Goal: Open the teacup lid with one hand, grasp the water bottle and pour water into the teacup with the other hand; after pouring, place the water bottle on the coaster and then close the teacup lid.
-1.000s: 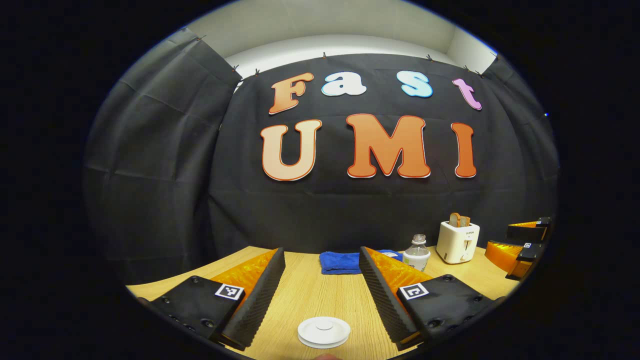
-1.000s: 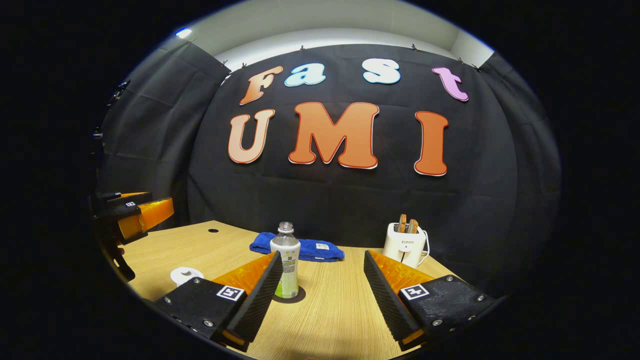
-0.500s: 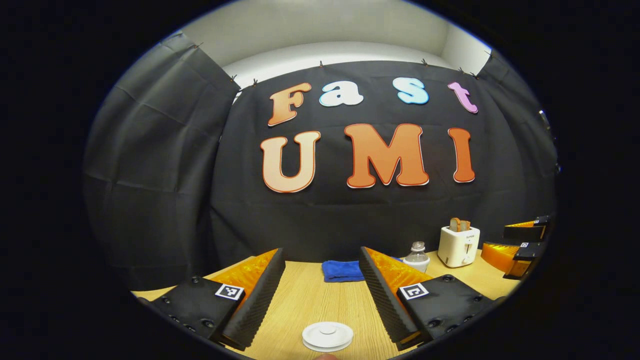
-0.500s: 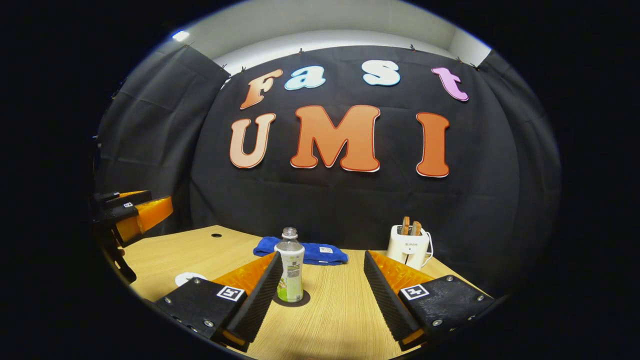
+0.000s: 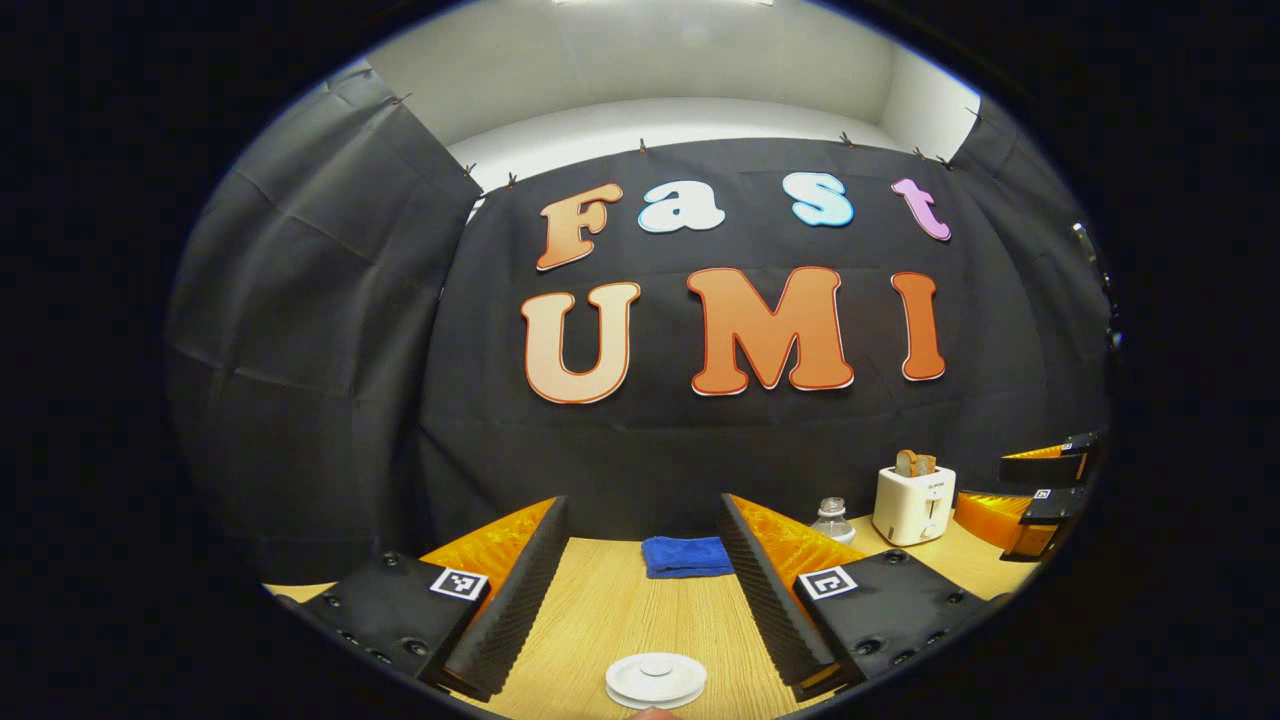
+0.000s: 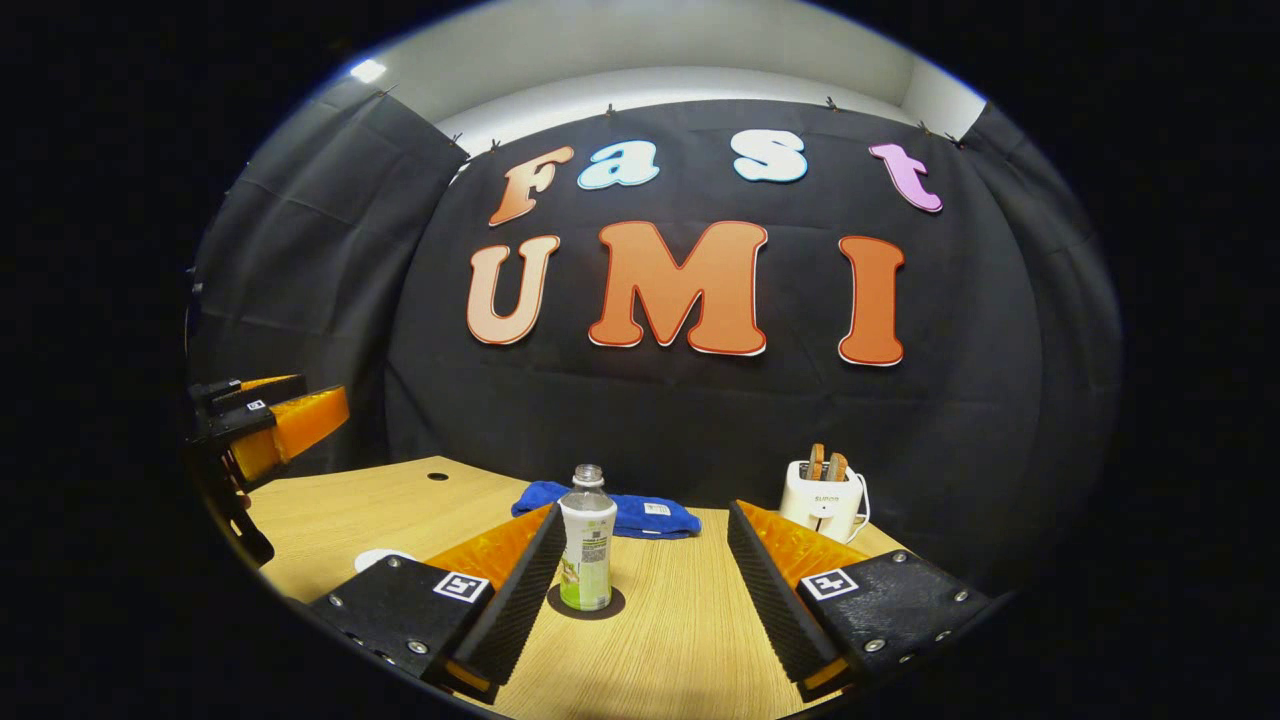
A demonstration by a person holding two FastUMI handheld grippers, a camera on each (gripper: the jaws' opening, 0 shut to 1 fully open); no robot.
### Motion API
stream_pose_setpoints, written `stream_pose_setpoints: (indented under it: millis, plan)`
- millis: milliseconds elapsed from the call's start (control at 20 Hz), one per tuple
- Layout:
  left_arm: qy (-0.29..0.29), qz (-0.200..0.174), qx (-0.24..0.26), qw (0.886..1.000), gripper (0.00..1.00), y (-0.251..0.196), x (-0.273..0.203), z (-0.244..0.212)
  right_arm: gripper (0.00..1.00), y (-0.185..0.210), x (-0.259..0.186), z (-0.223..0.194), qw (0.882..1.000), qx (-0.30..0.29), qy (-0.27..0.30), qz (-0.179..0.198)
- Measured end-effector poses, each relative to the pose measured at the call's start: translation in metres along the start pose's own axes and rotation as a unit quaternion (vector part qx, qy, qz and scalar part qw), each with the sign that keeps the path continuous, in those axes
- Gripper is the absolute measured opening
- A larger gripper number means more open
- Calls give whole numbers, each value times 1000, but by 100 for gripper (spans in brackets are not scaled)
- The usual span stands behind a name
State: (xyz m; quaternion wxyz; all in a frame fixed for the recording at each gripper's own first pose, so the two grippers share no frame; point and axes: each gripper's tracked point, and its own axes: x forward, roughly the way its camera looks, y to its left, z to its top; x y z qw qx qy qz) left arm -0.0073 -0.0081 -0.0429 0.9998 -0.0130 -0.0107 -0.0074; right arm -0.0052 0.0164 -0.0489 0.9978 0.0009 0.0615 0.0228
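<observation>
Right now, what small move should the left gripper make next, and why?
Probably ease the left gripper down over the teacup lid: its jaws stand open with the lid lying between and below them, still on, and the water bottle waits untouched on its coaster.

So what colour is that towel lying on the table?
The towel is blue, folded on the wooden table. It shows best in the right gripper view.
</observation>
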Motion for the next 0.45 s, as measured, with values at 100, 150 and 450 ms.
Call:
stream_pose_setpoints:
  millis: [100, 150, 450]
  plan:
    - [1, 1, -2, 1000, 97, 2, -1, -1, 98, 1, 0, 1, 1000, -2, -3, 1]
    - [1, 1, -3, 1000, 97, 2, 0, -2, 98, 1, 1, 1, 1000, -3, -4, 0]
    - [1, 4, -3, 1000, 95, 6, -1, -4, 98, 5, 2, -4, 1000, -3, 5, 3]
